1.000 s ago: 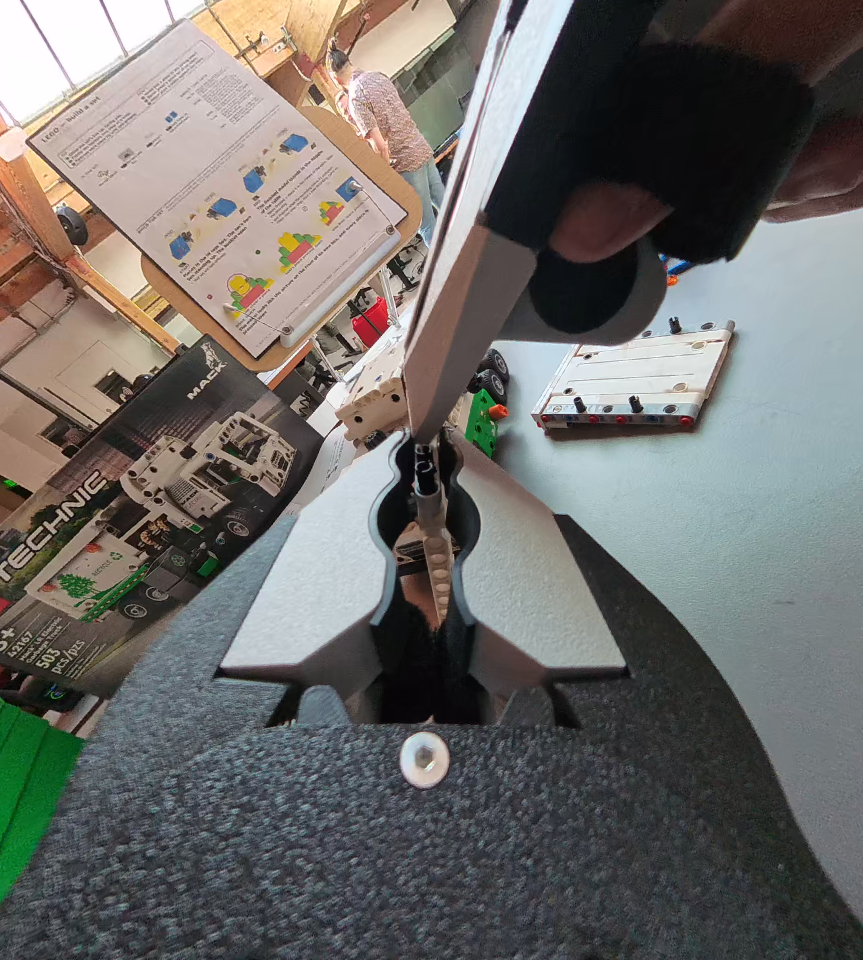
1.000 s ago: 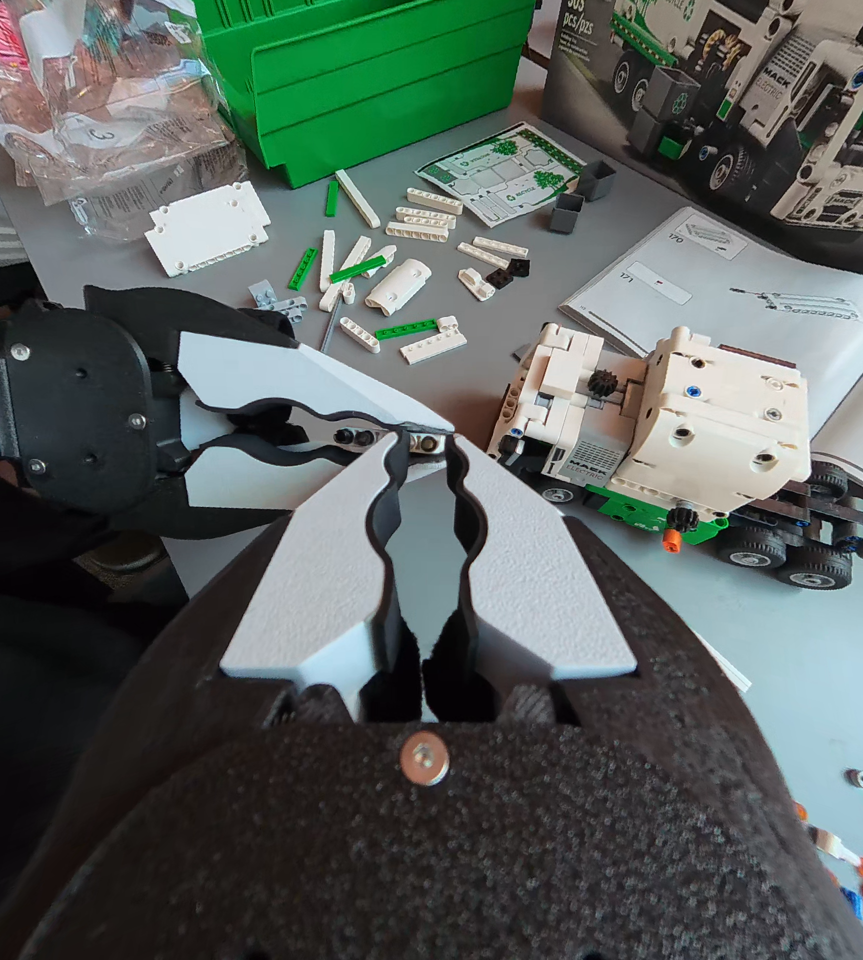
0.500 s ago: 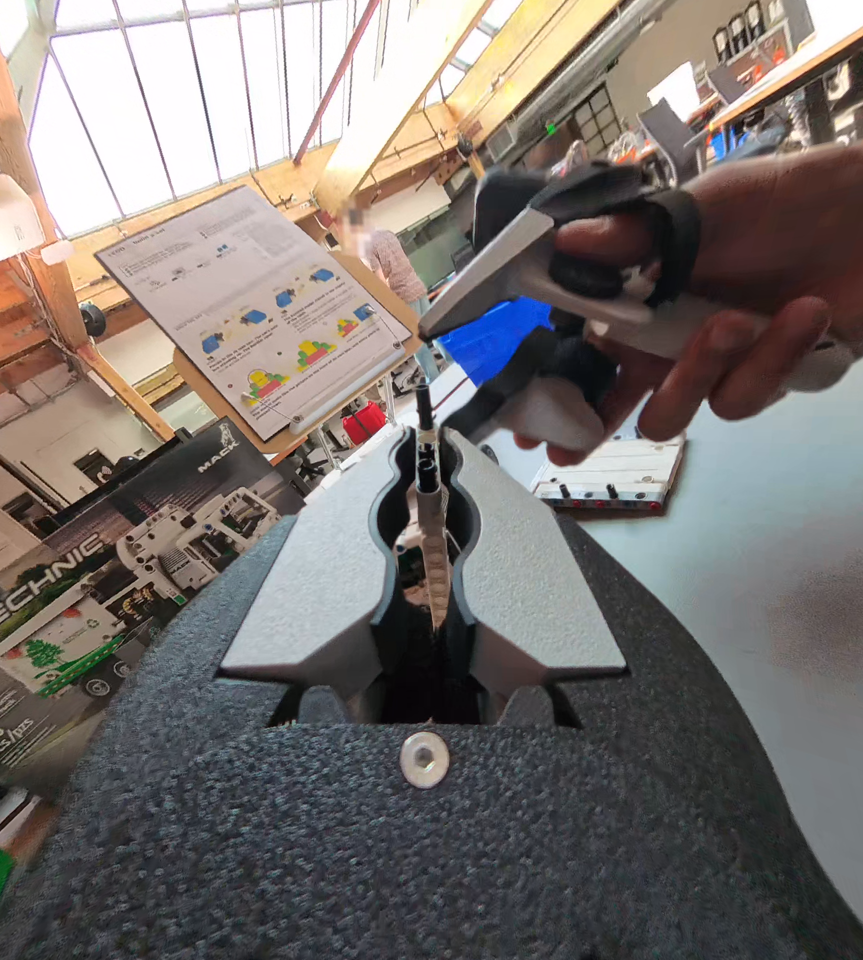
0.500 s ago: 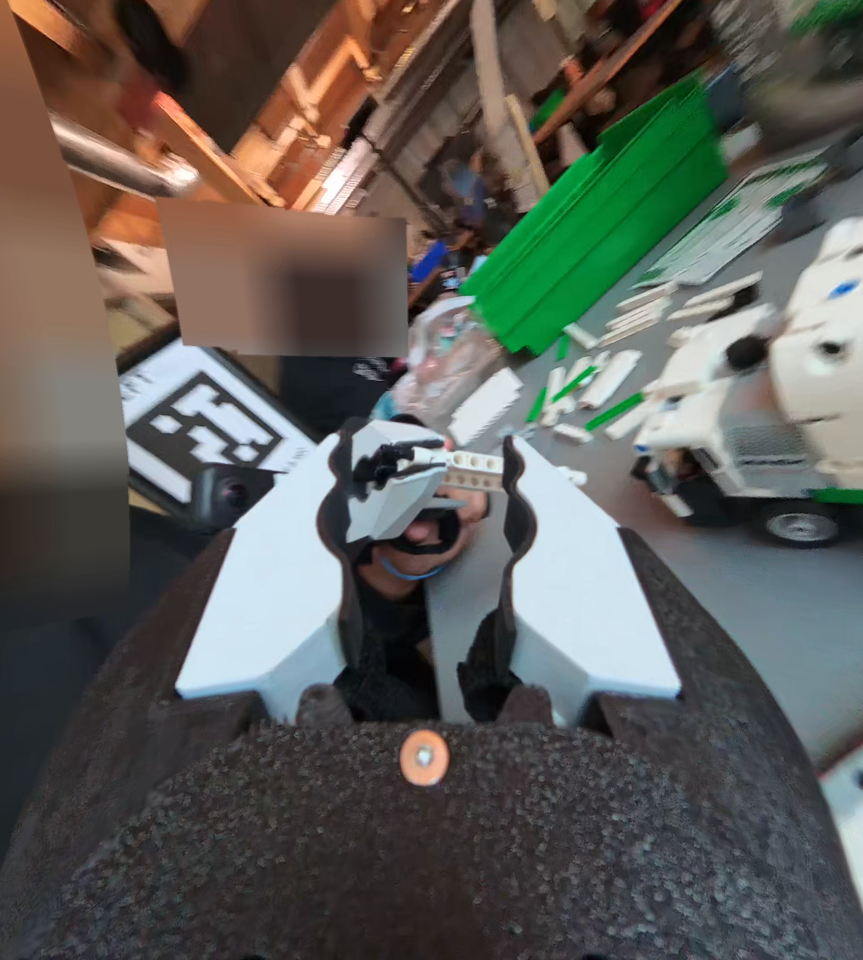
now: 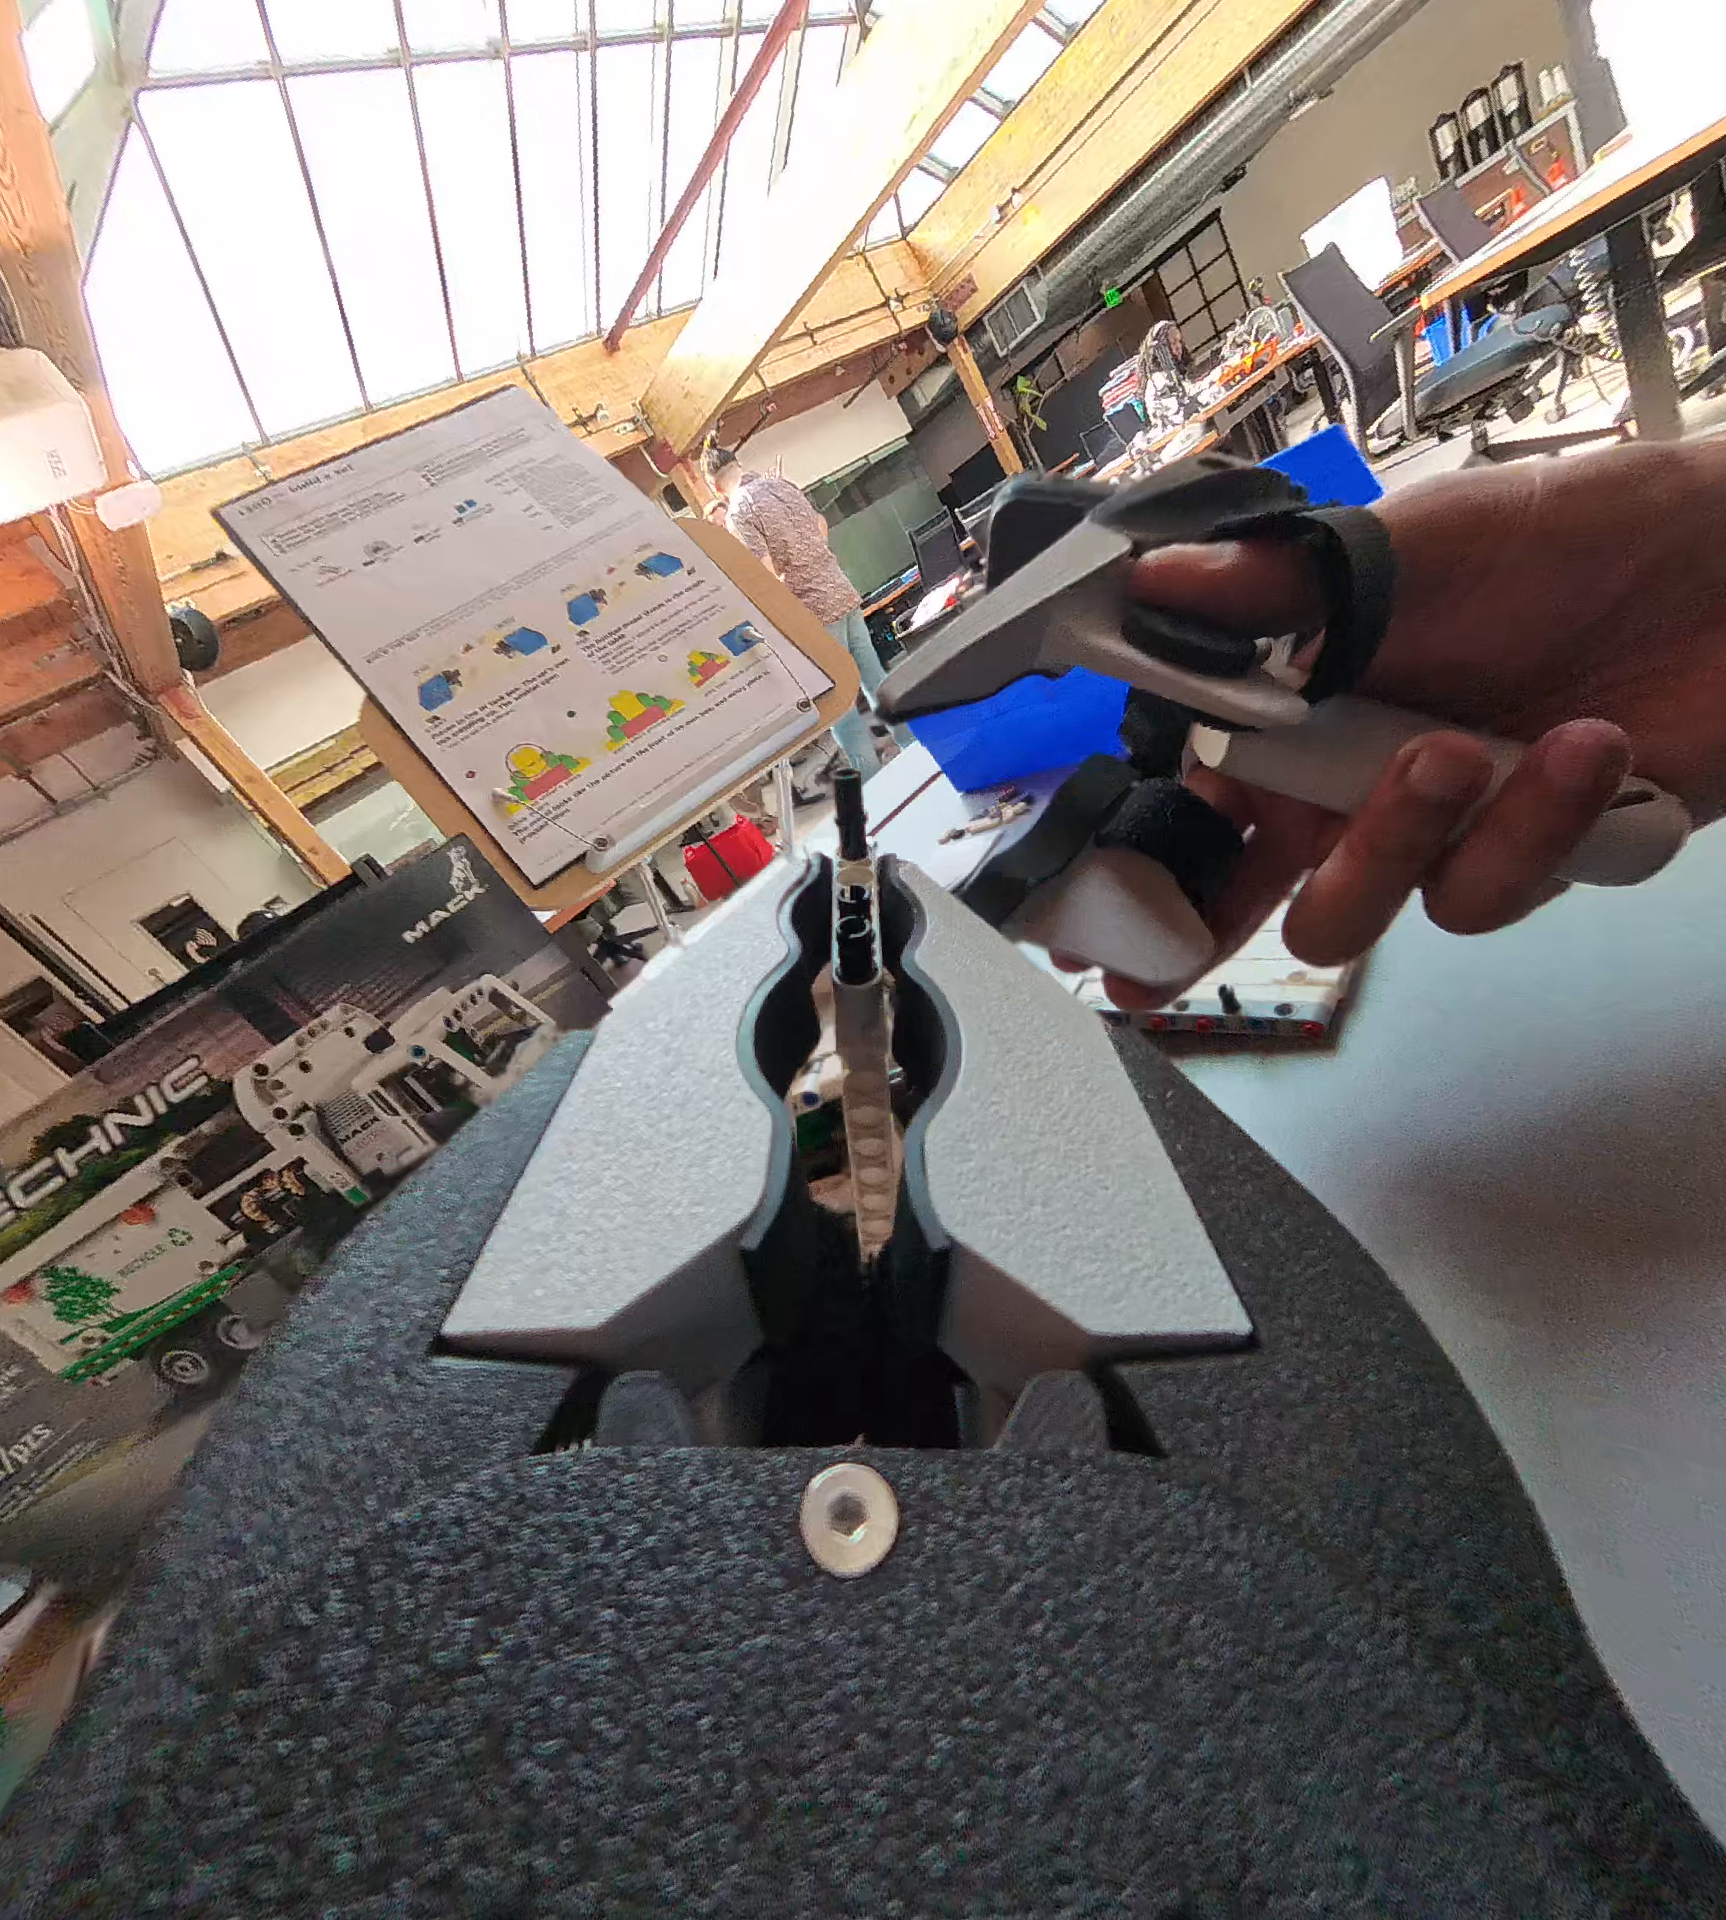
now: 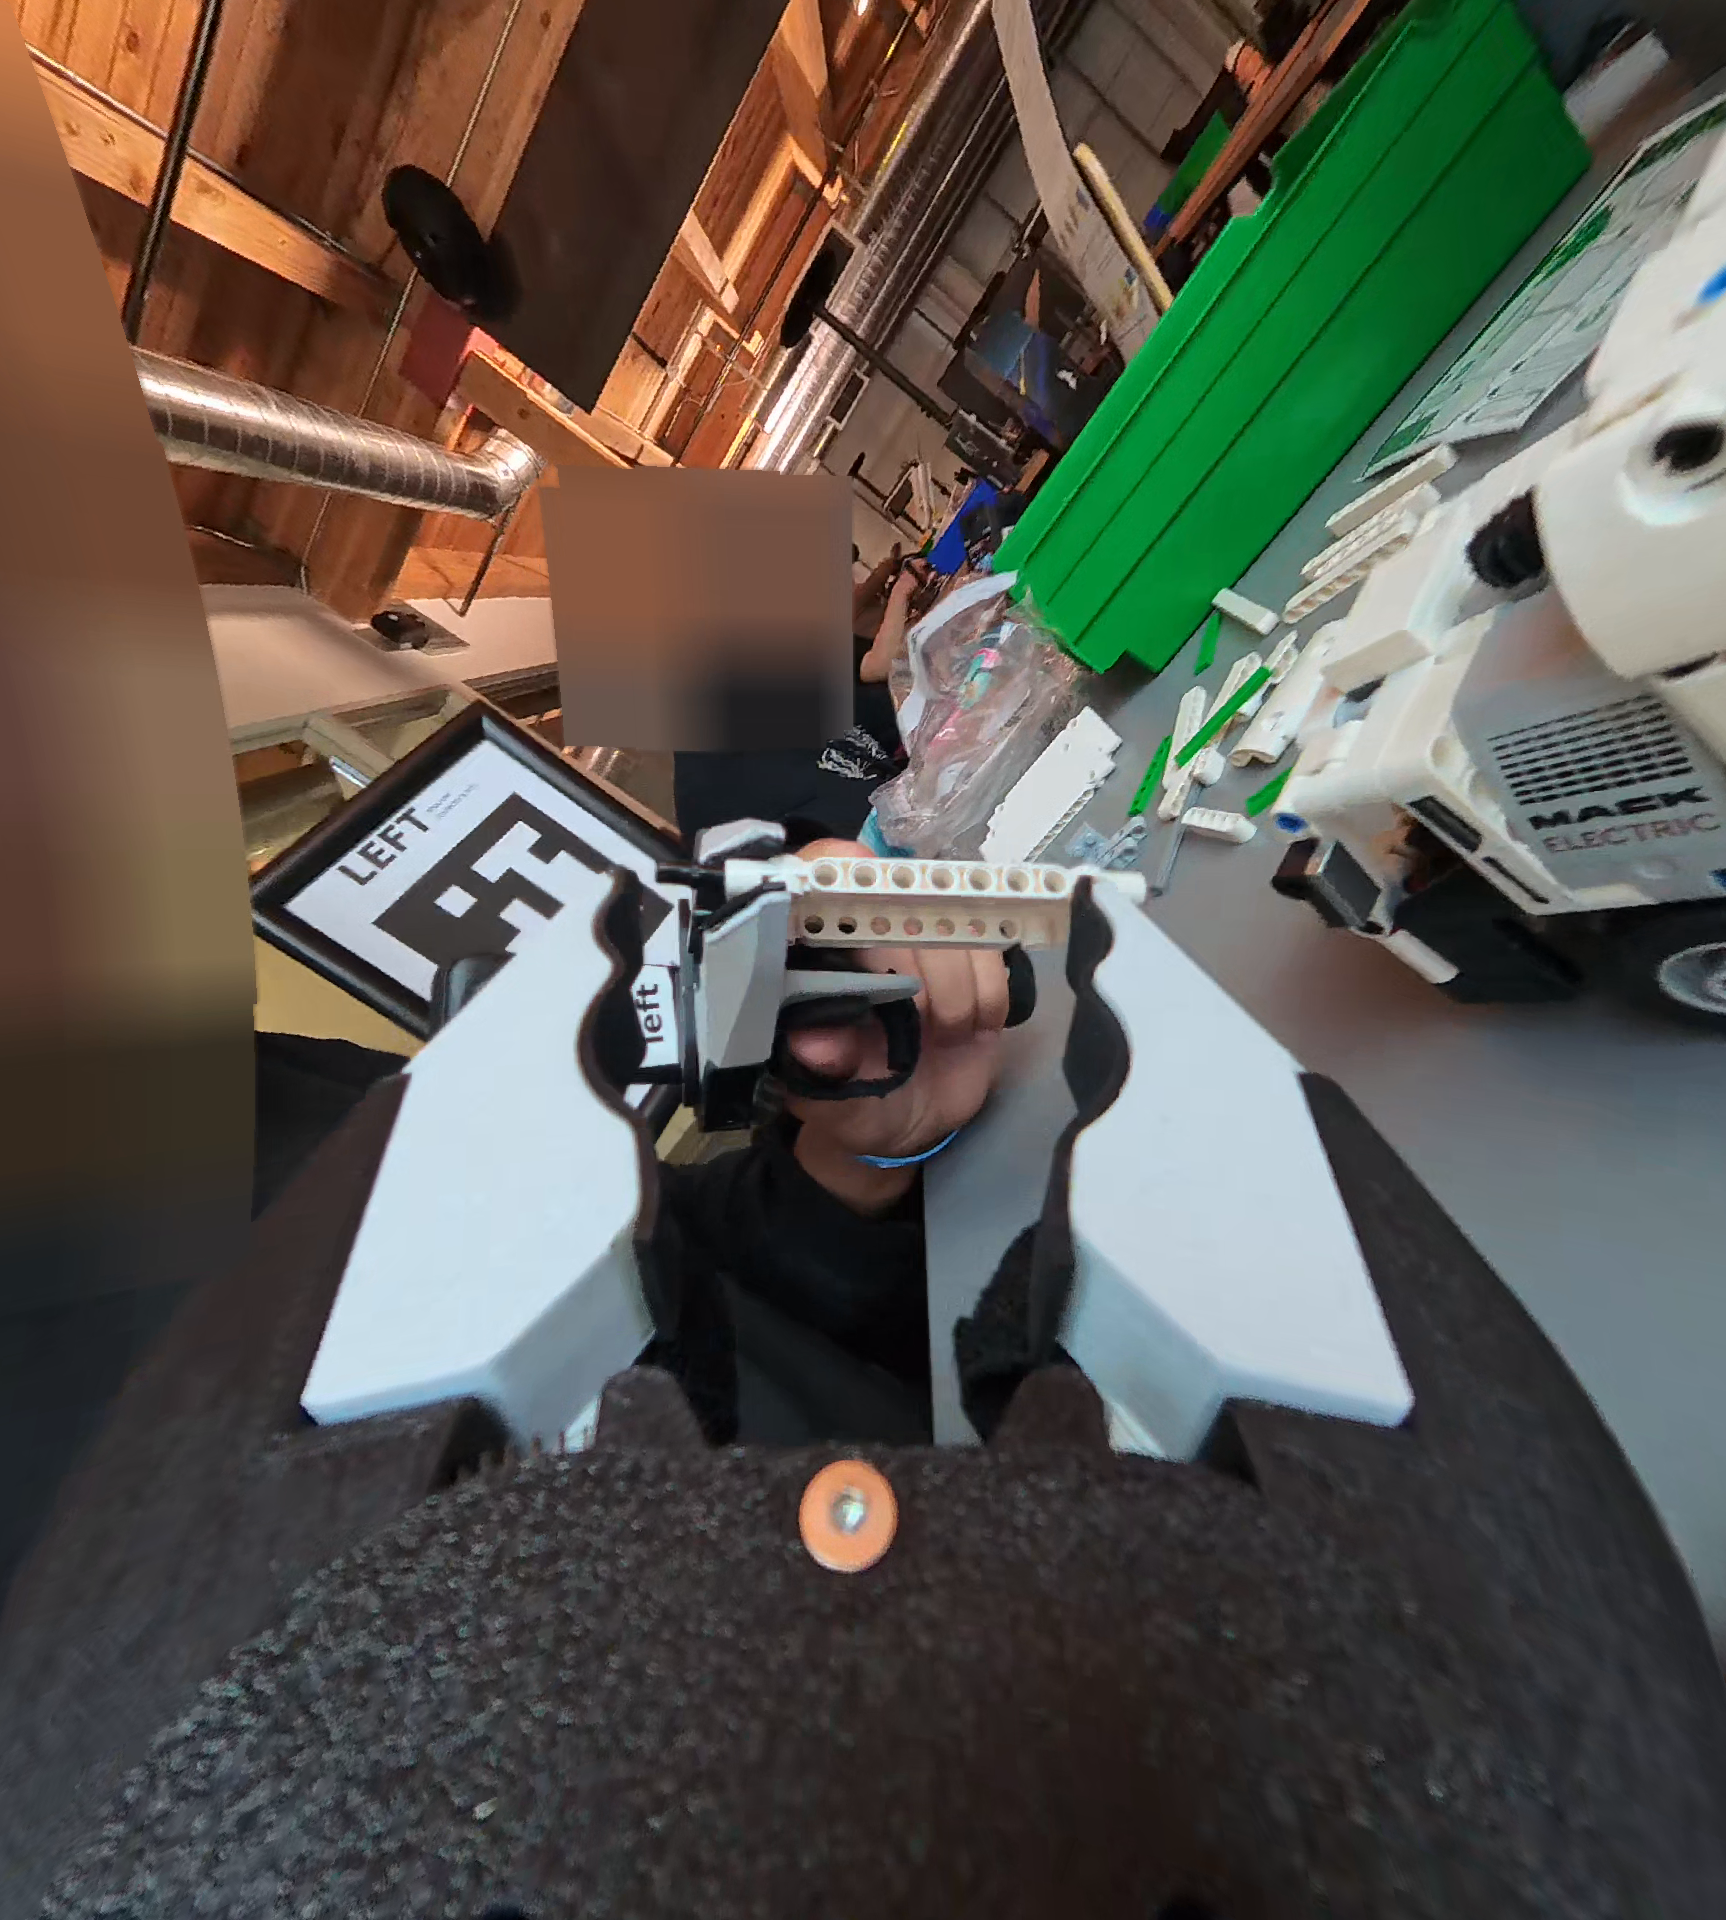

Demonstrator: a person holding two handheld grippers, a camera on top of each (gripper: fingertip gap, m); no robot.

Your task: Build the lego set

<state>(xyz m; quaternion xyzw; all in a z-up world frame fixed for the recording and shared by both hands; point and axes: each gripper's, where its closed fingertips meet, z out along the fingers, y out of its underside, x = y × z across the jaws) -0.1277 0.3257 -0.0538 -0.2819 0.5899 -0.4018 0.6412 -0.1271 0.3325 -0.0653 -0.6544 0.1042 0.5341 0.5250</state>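
Gripping white holed beam [image 5: 864, 1091], left tool [image 5: 857, 883]; right tool [image 6: 854, 904] open.

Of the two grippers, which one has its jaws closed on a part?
The left gripper: its jaws clamp one end of a white holed beam. The right gripper has wide-open jaws with nothing between them.

pale grey fingers [image 5: 651, 1122] with wavy black inner pads; behind them a dark speckled housing [image 5: 838, 1714], one silver screw [image 5: 848, 1519].
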